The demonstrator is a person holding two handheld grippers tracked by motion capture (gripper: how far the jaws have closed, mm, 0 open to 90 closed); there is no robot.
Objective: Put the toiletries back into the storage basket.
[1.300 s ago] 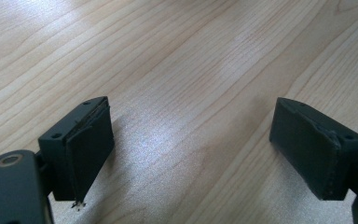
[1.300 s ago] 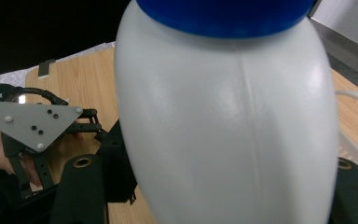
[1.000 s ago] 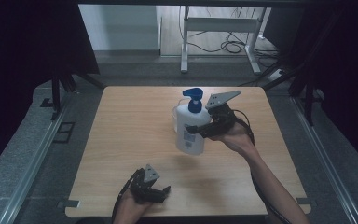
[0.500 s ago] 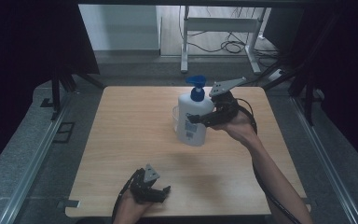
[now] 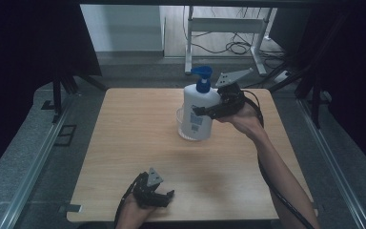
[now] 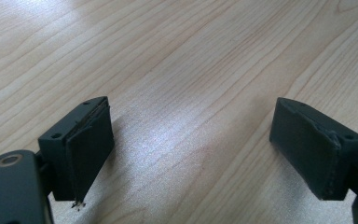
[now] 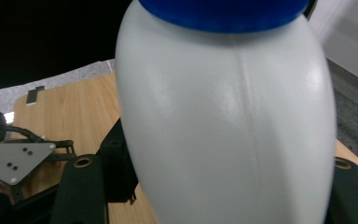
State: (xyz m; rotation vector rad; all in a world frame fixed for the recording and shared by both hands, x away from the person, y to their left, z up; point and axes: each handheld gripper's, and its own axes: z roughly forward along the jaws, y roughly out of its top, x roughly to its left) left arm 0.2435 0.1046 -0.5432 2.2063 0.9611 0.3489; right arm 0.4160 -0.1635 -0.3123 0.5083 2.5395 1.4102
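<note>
Since 1 second ago your right gripper (image 5: 201, 110) has carried the pump bottle (image 5: 198, 112) up and farther back, jaws clamped on its smooth, slippery body; grip mid-body, below the blue pump. Your left gripper (image 5: 159, 194) rests, jaws wide, nothing between

Glossy white plastic bottle (image 7: 223, 126) with blue cap; matt, smooth, wood-grain table (image 5: 138, 143).

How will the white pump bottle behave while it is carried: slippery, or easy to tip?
The pump bottle looks smooth and glossy, so it may slip in the right gripper. It is tall with a blue pump head, so it probably tips easily when set down.
</note>
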